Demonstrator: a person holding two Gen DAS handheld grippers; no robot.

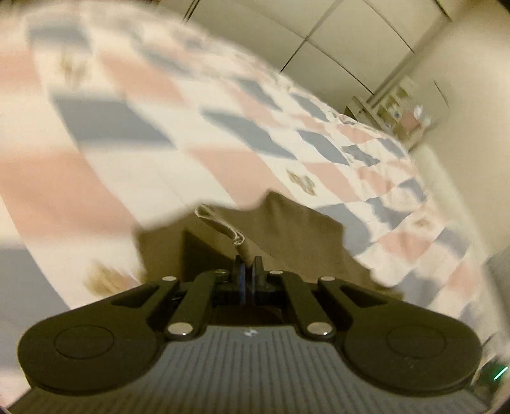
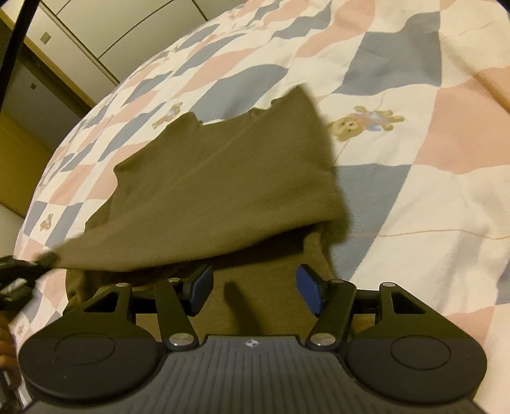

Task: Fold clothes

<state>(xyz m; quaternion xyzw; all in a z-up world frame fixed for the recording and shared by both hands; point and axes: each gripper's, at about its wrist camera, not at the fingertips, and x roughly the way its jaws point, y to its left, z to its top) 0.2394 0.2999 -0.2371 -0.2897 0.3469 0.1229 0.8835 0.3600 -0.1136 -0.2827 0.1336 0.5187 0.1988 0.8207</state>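
An olive-green garment (image 2: 223,178) lies on a checked quilt (image 2: 414,143) with teddy-bear prints. One layer of it is lifted and stretched toward the left edge, where my left gripper (image 2: 35,262) holds its corner. In the left wrist view my left gripper (image 1: 249,270) is shut on a rolled, stitched hem (image 1: 223,224) of the olive garment (image 1: 296,232). My right gripper (image 2: 256,289) is open. Its blue pads (image 2: 202,286) hover over the lower layer of the garment and nothing is between them.
The quilt (image 1: 95,143) fills most of both views. Pale wardrobe doors (image 2: 105,25) stand behind the bed. A shelf with small items (image 1: 404,108) is at the far right. A dark strap (image 2: 16,41) crosses the upper left, and a hand (image 2: 6,347) shows at the left edge.
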